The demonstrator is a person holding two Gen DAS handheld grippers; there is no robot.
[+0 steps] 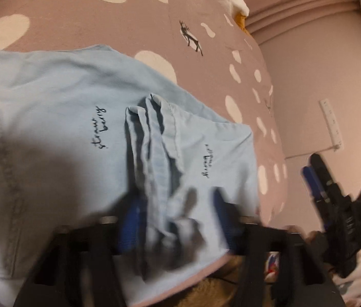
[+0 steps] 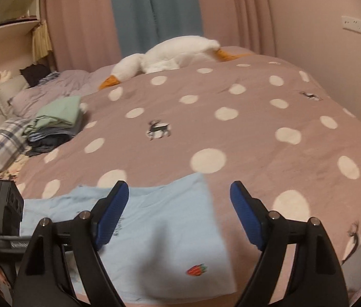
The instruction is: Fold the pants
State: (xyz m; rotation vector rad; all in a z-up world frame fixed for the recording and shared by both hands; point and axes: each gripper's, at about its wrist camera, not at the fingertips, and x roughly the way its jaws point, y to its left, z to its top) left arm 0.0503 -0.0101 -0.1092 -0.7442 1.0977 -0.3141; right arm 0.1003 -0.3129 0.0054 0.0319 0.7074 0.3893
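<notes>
Pants [image 1: 73, 117], pale blue, lie partly folded on the spotted bedspread [image 1: 134, 20] near its edge. In the blurred left wrist view the left gripper [image 1: 177, 217] straddles a bunched hem; whether its pads press the cloth I cannot tell. The right gripper [image 2: 179, 212] hangs wide apart, holding nothing. Best to pinch every layer together, then carry the fold over evenly.

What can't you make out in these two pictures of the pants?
- Left gripper, left wrist view: motion blur hides whether its pads press the pants.
- Small lettering on the pants, left wrist view: too small to read.
- Pants' near end, right wrist view: cut off by the bottom edge.
</notes>
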